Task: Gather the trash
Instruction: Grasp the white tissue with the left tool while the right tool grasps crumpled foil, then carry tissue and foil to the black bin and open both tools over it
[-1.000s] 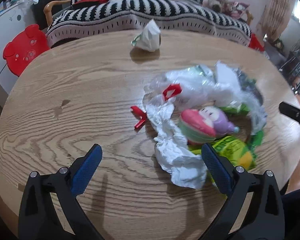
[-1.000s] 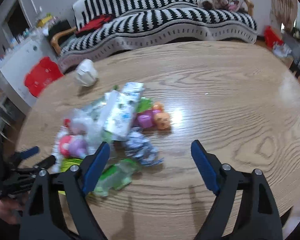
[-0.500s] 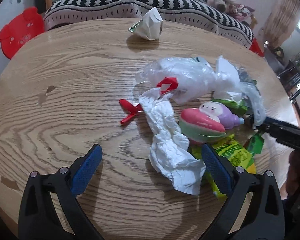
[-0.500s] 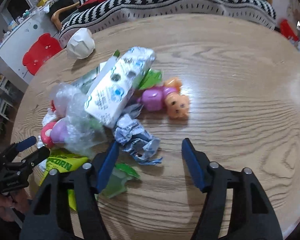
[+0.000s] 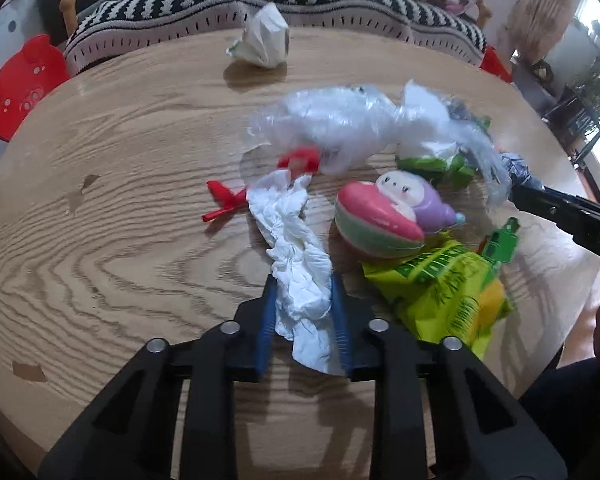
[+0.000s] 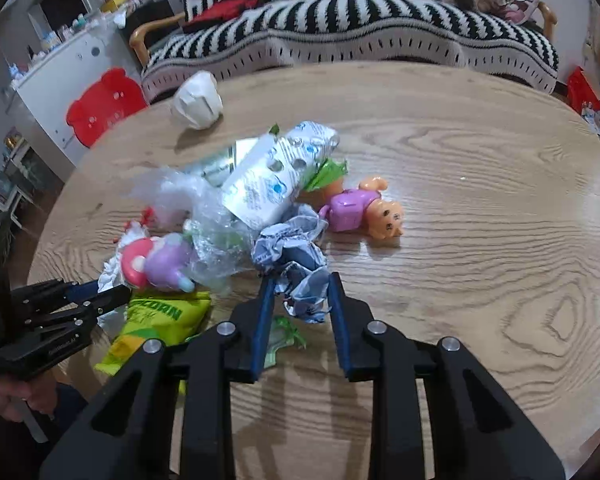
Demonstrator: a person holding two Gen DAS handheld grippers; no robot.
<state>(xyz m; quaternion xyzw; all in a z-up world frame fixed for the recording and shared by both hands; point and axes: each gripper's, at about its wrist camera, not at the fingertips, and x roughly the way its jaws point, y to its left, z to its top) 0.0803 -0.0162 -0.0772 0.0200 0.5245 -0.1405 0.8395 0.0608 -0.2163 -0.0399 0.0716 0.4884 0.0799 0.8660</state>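
A heap of litter lies on the round wooden table. My left gripper is closing its jaws, and the blue pads press both sides of a crumpled white tissue. My right gripper is closing too, its pads against a crumpled blue-grey wrapper. Beside them lie a clear plastic bag, a green-yellow snack bag, a white tissue pack and a red scrap. A white paper ball sits apart at the far side.
A pink and purple squishy toy and an orange bear figure lie amid the litter. Behind the table stands a black-and-white striped sofa. A red stool is at the left. A hand holds the left gripper.
Both grippers went from wide open to closed: the left around the white tissue, the right around the blue-grey wrapper. The right gripper moved in towards the heap.
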